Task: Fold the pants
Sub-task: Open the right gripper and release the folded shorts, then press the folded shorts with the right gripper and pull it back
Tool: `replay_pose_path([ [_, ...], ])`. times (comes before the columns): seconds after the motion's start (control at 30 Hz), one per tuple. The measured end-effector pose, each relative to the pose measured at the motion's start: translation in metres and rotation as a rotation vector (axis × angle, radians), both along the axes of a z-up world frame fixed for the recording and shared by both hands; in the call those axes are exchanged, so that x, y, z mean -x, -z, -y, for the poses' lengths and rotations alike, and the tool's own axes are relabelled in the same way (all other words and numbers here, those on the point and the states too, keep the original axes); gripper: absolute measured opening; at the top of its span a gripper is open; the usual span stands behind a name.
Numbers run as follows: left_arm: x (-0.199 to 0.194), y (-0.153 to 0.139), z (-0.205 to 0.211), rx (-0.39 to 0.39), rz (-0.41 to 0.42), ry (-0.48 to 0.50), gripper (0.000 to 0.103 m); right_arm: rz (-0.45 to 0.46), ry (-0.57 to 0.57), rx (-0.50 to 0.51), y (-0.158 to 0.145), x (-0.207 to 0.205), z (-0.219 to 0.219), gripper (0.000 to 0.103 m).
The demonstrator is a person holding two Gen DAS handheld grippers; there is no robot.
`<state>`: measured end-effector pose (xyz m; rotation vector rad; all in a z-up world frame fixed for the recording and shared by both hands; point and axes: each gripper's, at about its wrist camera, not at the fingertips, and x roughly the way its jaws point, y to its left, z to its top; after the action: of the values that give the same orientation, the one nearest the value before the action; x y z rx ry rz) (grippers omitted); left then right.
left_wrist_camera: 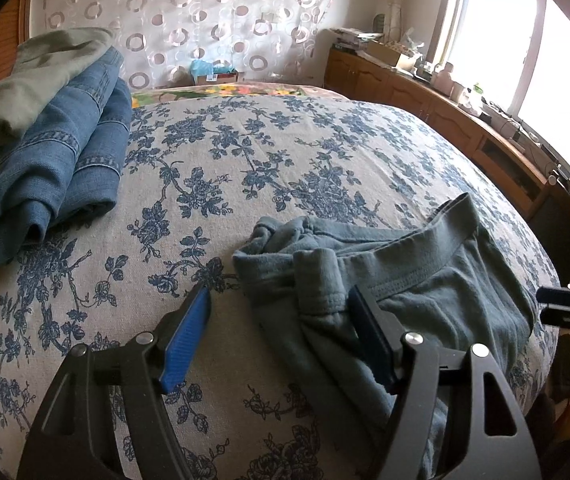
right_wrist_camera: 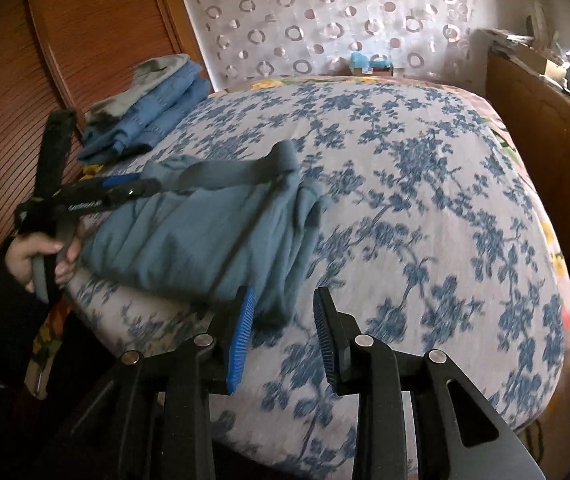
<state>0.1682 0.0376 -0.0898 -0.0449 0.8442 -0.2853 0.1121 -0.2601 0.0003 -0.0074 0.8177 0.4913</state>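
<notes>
The wide bed with its grey cloth cover printed in blue flowers (left_wrist_camera: 285, 152) fills both views, woven and a little coarse. At its near edge lies the pair of soft grey-blue knit pants (left_wrist_camera: 425, 280), bunched, ribbed waistband rumpled and curling up. A folded stack of blue denim jeans under an olive garment (left_wrist_camera: 45, 140) sits well apart by the headboard. The left gripper (left_wrist_camera: 281, 320) is spread wide, straddling a crumpled waistband fold, gripping nothing. The right gripper (right_wrist_camera: 283, 320) hangs parted at the pants' edge, empty. This looks like the opening step: next, pinch the waistband and spread the pants flat.
</notes>
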Motion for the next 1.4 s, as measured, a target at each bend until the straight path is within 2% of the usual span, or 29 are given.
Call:
replay_pose_path([
  [0.17,0.000,0.000,0.001,-0.001,0.000,0.000,0.072,-0.037,-0.013,-0.002,0.010,-0.007,-0.003,0.032],
  [0.2,0.000,0.000,0.001,-0.001,0.000,0.000,0.072,-0.044,-0.017,-0.006,0.012,-0.007,-0.002,0.025],
  [0.23,0.000,0.000,0.000,-0.001,0.001,0.000,0.072,-0.047,-0.023,-0.011,0.013,-0.009,-0.002,0.013],
  [0.33,0.001,0.001,0.000,0.000,0.001,0.000,0.073,-0.032,-0.010,0.022,0.014,-0.011,0.000,0.000],
  [0.4,0.001,0.001,0.000,0.000,0.000,0.000,0.073,-0.020,0.019,0.049,0.012,-0.011,0.009,0.000],
  [0.53,0.001,0.001,0.000,0.000,0.001,0.000,0.073,-0.012,0.067,0.033,0.008,-0.011,0.025,0.000],
  [0.67,0.000,0.001,0.001,-0.001,0.001,0.000,0.073,0.009,0.046,-0.021,0.001,-0.005,0.024,0.000],
  [0.7,0.000,0.001,0.001,-0.001,0.001,0.000,0.073,0.012,0.036,-0.030,0.000,-0.005,0.021,0.002],
  [0.83,0.000,0.001,0.001,-0.001,0.001,0.000,0.073,0.010,0.001,-0.025,0.003,-0.007,0.008,0.021],
  [0.93,0.000,0.001,0.001,-0.001,0.001,0.000,0.073,-0.017,-0.015,-0.021,0.011,-0.013,0.000,0.026],
  [1.0,0.000,0.001,0.001,-0.001,0.001,0.000,0.073,-0.042,-0.016,-0.027,0.017,-0.018,-0.001,0.026],
  [1.03,0.000,0.001,0.001,-0.001,0.001,0.000,0.073,-0.044,-0.015,-0.047,0.017,-0.020,0.000,0.023],
  [1.1,0.001,0.001,0.001,-0.002,0.002,0.001,0.073,-0.066,-0.031,-0.081,0.019,-0.027,0.003,0.001],
  [1.27,0.001,0.001,0.001,-0.006,0.001,0.003,0.074,-0.014,0.010,-0.071,0.008,-0.022,0.022,0.001],
  [1.4,0.001,0.001,0.002,-0.007,0.002,0.005,0.075,-0.010,0.027,-0.071,0.006,-0.018,0.029,0.001],
])
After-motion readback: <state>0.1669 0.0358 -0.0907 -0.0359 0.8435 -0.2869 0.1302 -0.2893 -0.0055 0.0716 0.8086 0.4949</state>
